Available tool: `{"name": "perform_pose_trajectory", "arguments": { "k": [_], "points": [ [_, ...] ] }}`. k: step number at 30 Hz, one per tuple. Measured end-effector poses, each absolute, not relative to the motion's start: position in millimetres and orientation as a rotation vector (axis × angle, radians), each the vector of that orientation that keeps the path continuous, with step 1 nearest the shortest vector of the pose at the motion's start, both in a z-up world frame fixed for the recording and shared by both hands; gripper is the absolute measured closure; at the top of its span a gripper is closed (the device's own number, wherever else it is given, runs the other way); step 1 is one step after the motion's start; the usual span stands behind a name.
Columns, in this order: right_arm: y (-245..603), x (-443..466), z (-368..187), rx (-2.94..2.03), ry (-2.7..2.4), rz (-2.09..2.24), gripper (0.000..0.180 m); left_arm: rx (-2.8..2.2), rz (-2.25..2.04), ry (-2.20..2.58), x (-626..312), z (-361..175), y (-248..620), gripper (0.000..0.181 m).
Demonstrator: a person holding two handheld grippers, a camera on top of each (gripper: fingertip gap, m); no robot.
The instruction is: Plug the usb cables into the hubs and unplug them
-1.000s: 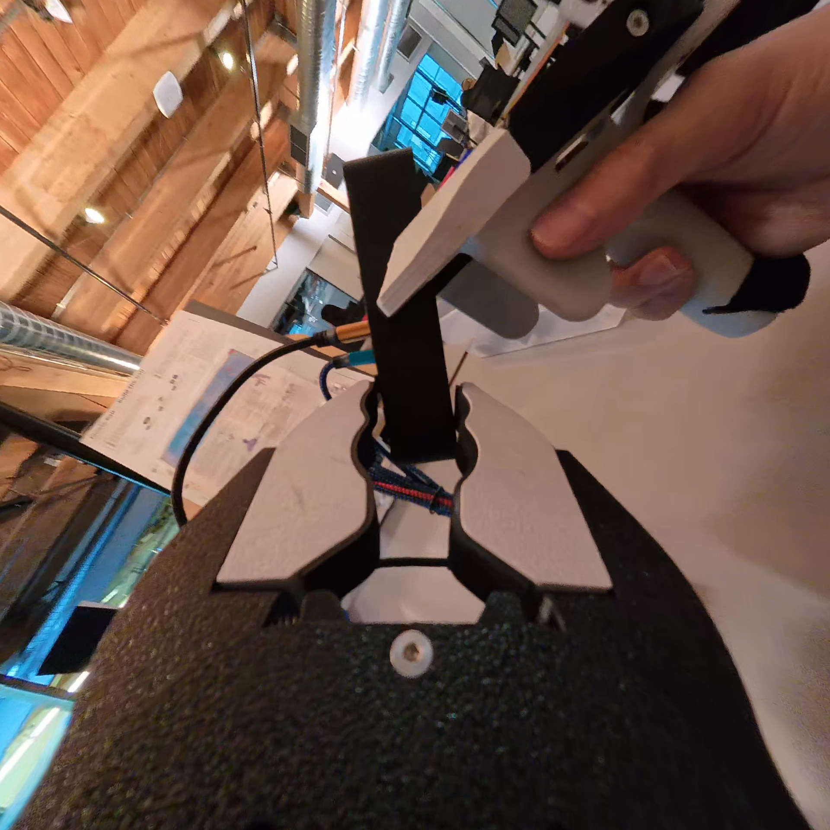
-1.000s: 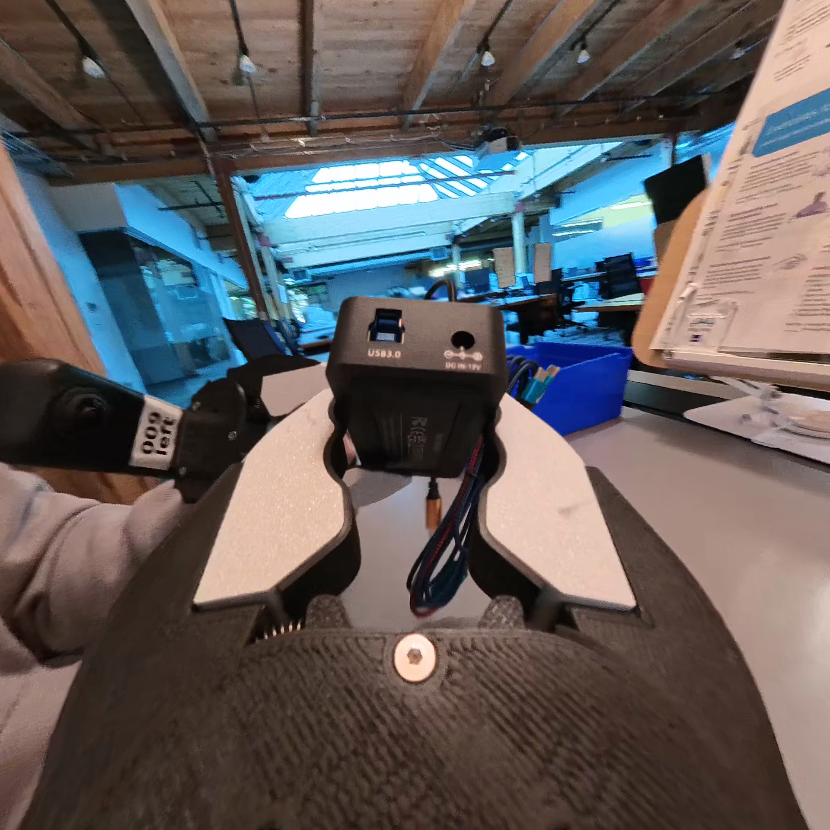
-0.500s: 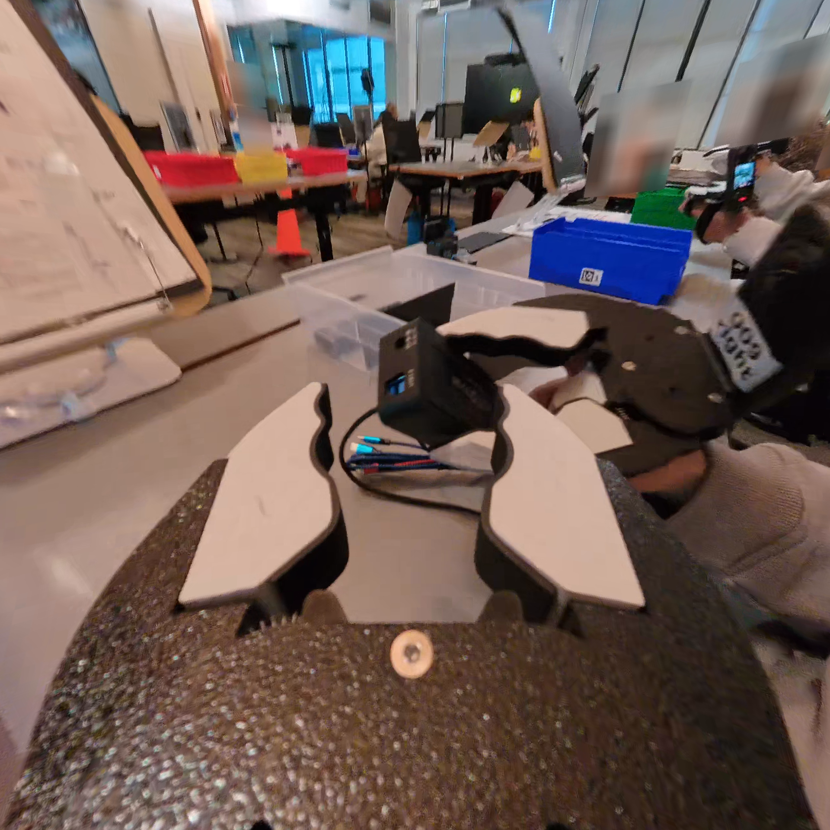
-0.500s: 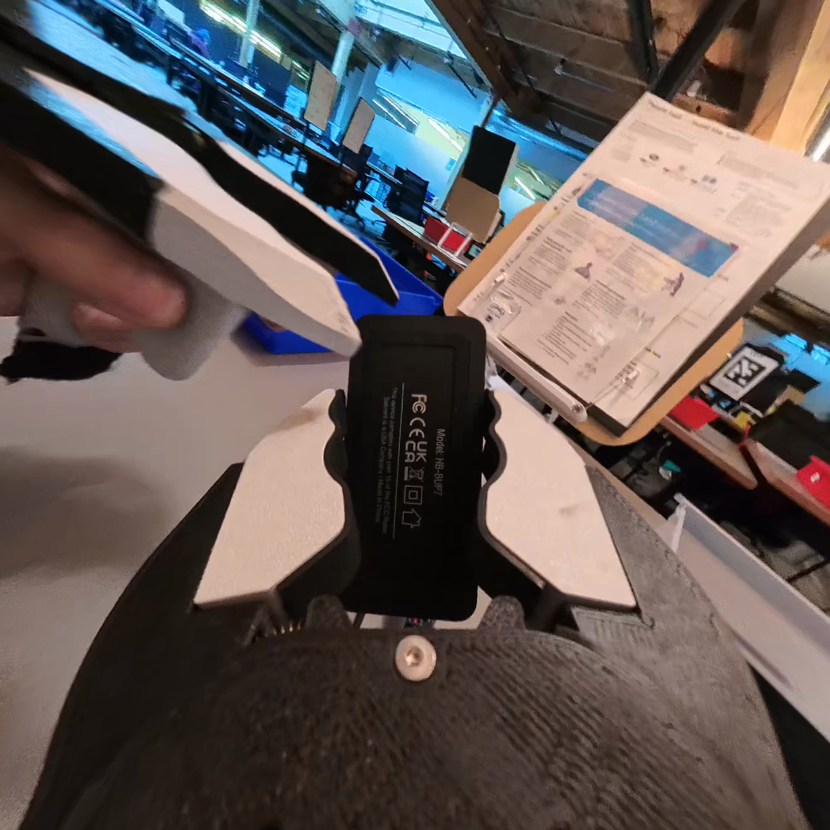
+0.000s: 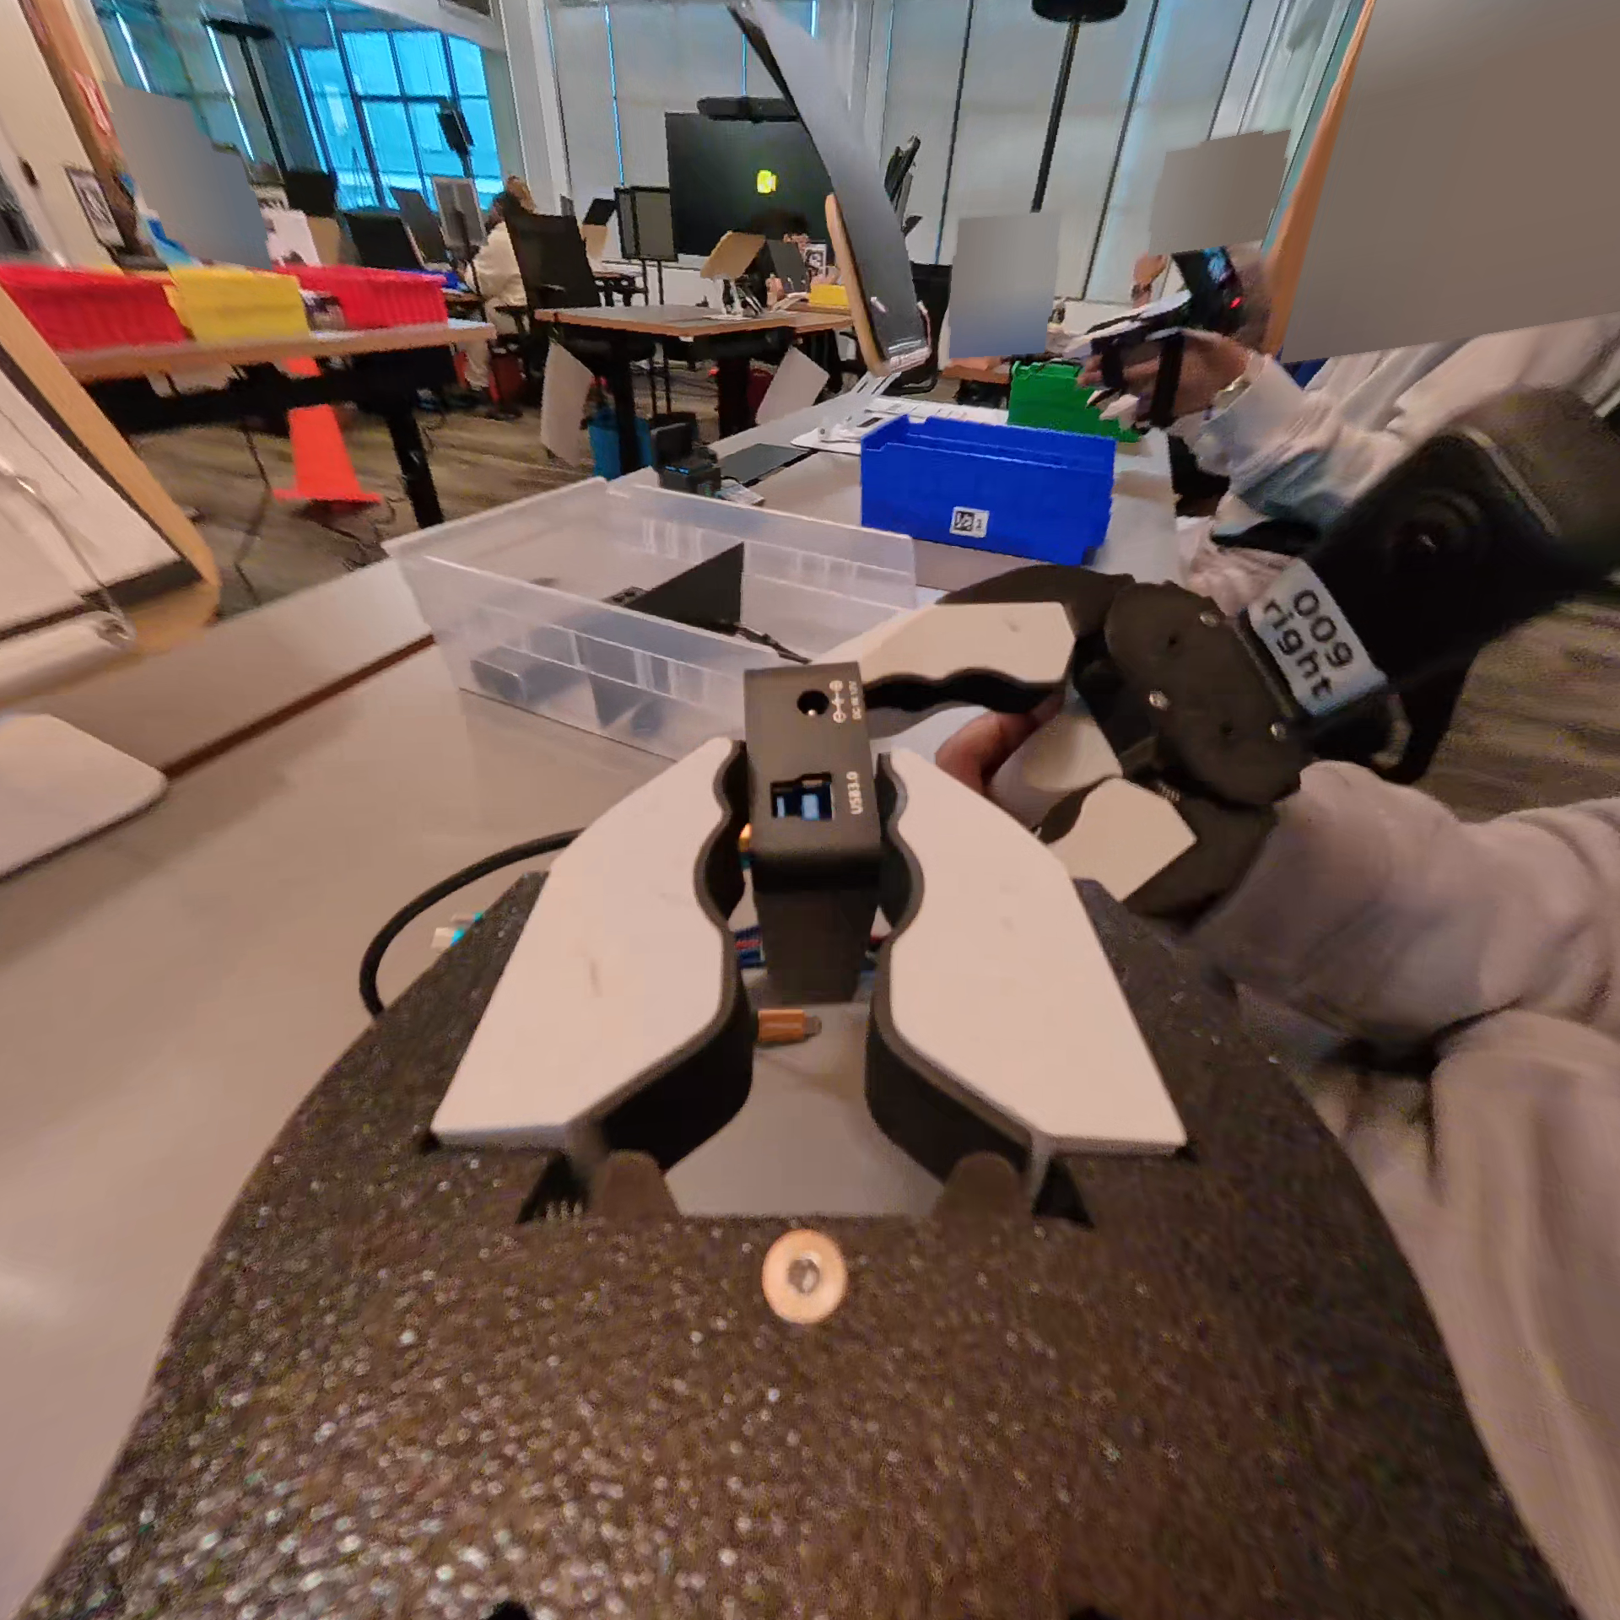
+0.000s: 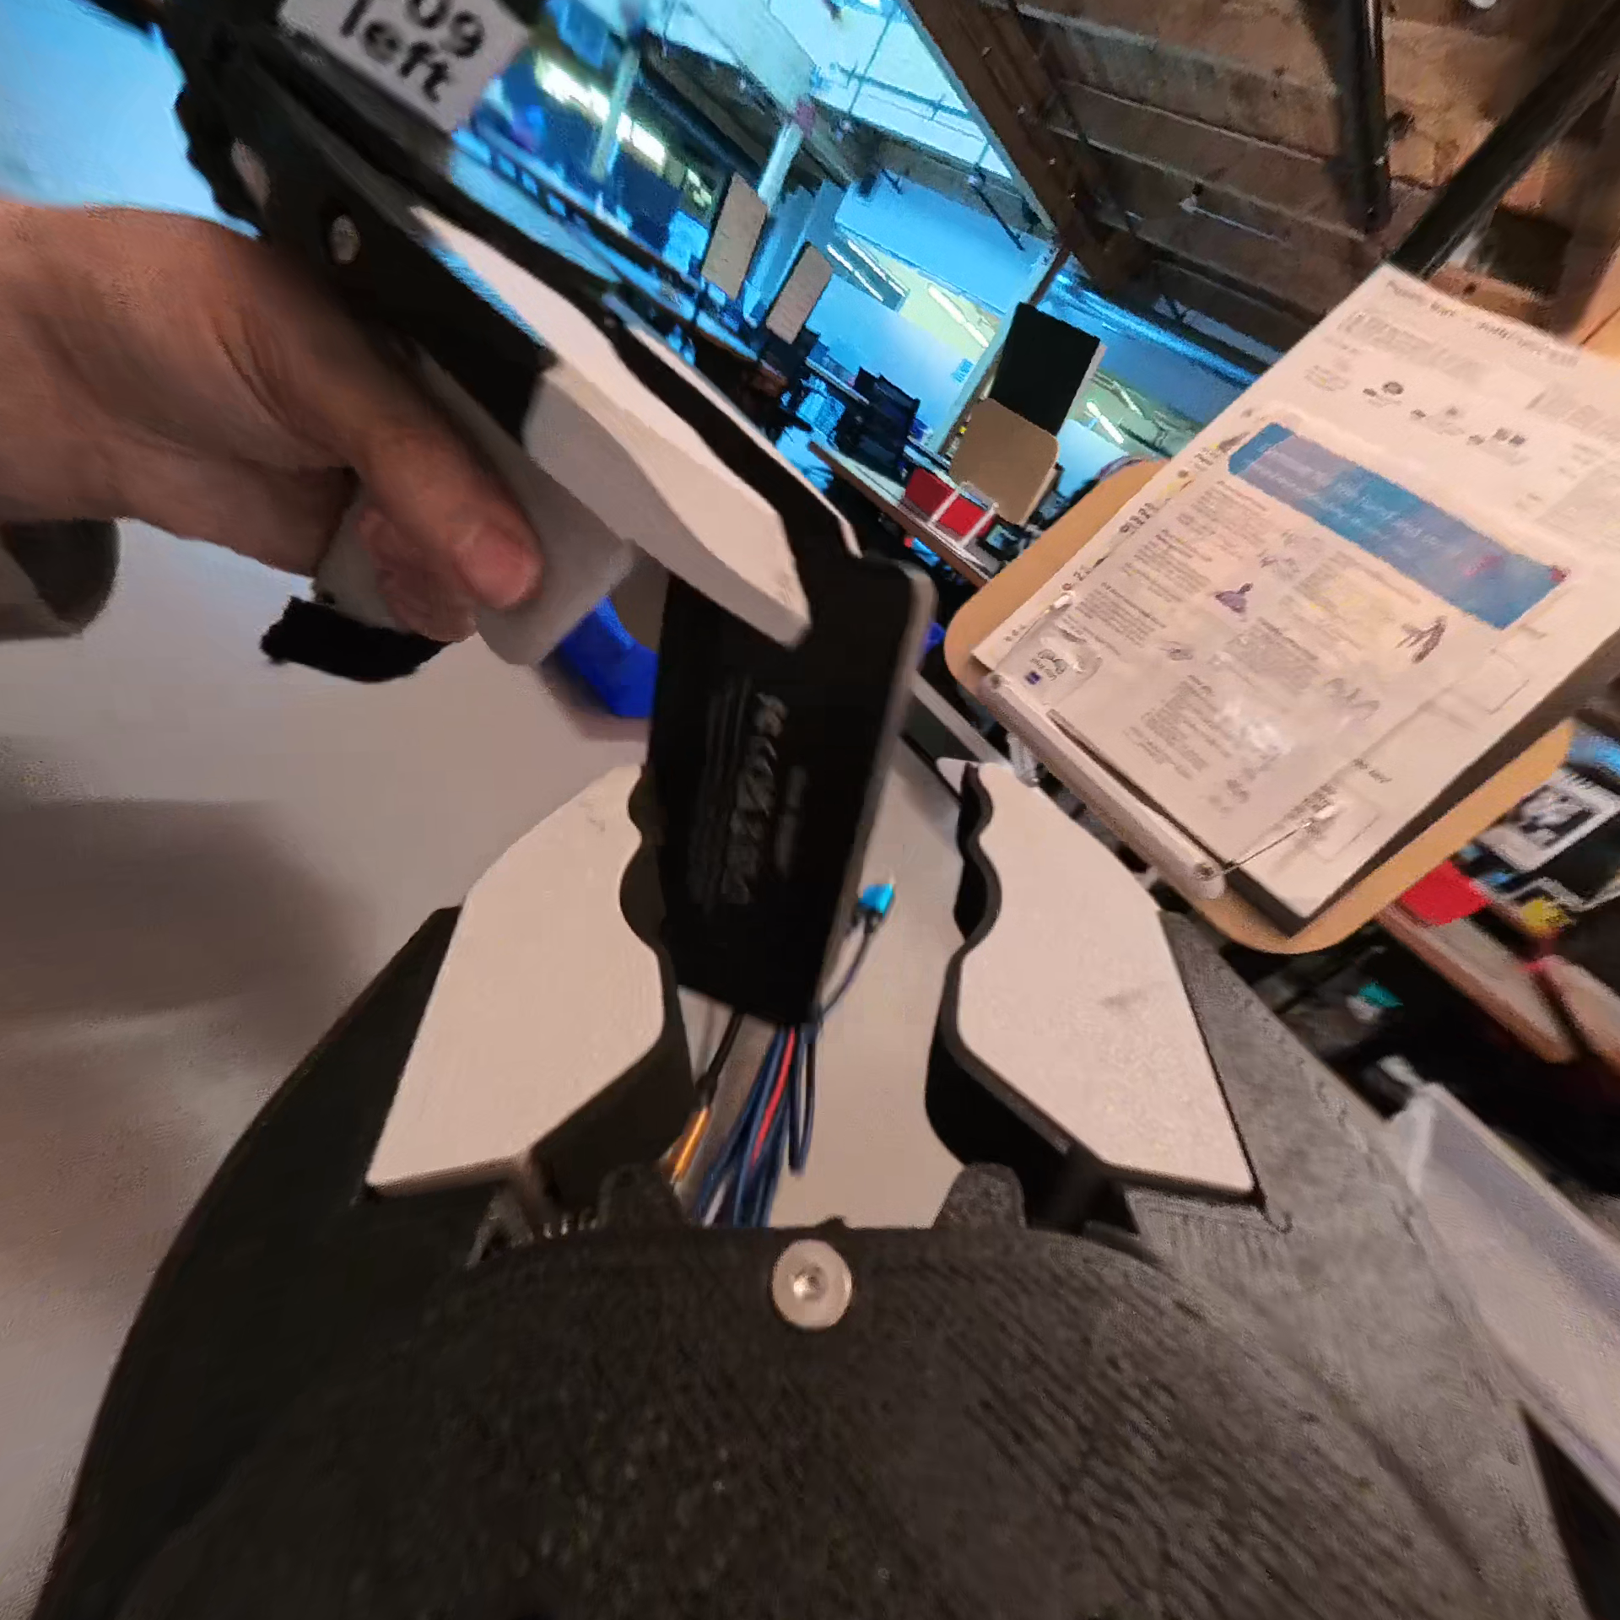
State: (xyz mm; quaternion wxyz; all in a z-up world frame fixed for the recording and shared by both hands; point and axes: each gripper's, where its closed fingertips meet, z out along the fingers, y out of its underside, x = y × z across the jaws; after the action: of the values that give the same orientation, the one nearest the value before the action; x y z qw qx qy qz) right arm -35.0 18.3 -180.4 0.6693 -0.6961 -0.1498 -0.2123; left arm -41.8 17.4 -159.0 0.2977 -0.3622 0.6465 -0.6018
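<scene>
A black USB hub [image 5: 811, 789] stands on end between the fingers of my left gripper [image 5: 811, 763], which is shut on it above the grey table. The hub's end ports face the camera. In the right wrist view the hub [image 6: 754, 789] hangs tilted between the spread fingers of my right gripper [image 6: 802, 785], which is open and does not grip it. A left gripper finger [image 6: 666, 517] clamps it from above. Blue and red braided cables [image 6: 763, 1113] hang from the hub's lower end. A black cable [image 5: 421, 912] and a copper-coloured plug [image 5: 785, 1024] lie below it.
A clear plastic bin [image 5: 614, 596] with dark parts stands just beyond the hub, and a blue bin [image 5: 982, 491] behind it. A sheet on a wooden stand [image 6: 1315, 614] is at the right of the right wrist view. The grey table [image 5: 219, 877] extends left.
The hub has passed from my right gripper to my left. The left gripper closed on it and the right gripper opened around it.
</scene>
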Motion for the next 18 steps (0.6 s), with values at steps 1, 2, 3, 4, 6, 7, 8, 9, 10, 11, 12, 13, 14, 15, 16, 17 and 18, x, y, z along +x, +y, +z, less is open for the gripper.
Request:
{"name": "perform_pose_trajectory", "arguments": {
  "k": [1, 2, 3, 4, 6, 7, 8, 9, 10, 11, 12, 13, 14, 15, 16, 17, 18],
  "points": [
    [16, -33, -179, -1.564, -0.303, -0.41, 0.113, -0.939, -1.585, 1.704, -46, -154, 22, 0.154],
    [15, -33, -181, -1.57, -0.271, -0.309, 0.113, -0.916, -1.592, 1.69, -50, -149, 26, 0.154],
    [15, -35, -186, -1.587, -0.241, -0.17, 0.112, -0.881, -1.61, 1.685, -55, -144, 29, 0.154],
    [16, -42, -191, -1.599, -0.217, -0.009, 0.109, -0.845, -1.63, 1.678, -60, -139, 31, 0.153],
    [16, -60, -198, -1.586, -0.205, 0.297, 0.111, -0.764, -1.67, 1.701, -71, -134, 30, 0.154],
    [17, -68, -200, -1.578, -0.207, 0.396, 0.111, -0.725, -1.696, 1.72, -76, -133, 28, 0.154],
    [19, -71, -204, -1.581, -0.208, 0.431, 0.112, -0.687, -1.718, 1.735, -80, -132, 26, 0.154],
    [22, -74, -208, -1.587, -0.212, 0.438, 0.109, -0.661, -1.74, 1.745, -83, -132, 25, 0.154],
    [24, -80, -211, -1.592, -0.225, 0.471, 0.107, -0.63, -1.759, 1.76, -86, -132, 22, 0.154],
    [26, -87, -213, -1.596, -0.239, 0.528, 0.109, -0.589, -1.774, 1.771, -89, -131, 19, 0.153],
    [28, -90, -215, -1.597, -0.241, 0.558, 0.114, -0.564, -1.79, 1.782, -92, -131, 16, 0.154],
    [30, -90, -216, -1.592, -0.239, 0.545, 0.117, -0.547, -1.81, 1.791, -94, -131, 14, 0.154],
    [31, -91, -215, -1.571, -0.253, 0.515, 0.119, -0.533, -1.829, 1.799, -95, -131, 12, 0.154],
    [30, -93, -212, -1.54, -0.282, 0.482, 0.131, -0.527, -1.842, 1.805, -96, -131, 10, 0.154],
    [30, -91, -211, -1.529, -0.295, 0.43, 0.14, -0.537, -1.852, 1.806, -95, -132, 10, 0.154],
    [30, -90, -210, -1.521, -0.31, 0.393, 0.141, -0.541, -1.873, 1.799, -95, -131, 10, 0.154],
    [28, -92, -207, -1.503, -0.334, 0.376, 0.142, -0.527, -1.893, 1.786, -95, -129, 10, 0.154]
  ]
}}
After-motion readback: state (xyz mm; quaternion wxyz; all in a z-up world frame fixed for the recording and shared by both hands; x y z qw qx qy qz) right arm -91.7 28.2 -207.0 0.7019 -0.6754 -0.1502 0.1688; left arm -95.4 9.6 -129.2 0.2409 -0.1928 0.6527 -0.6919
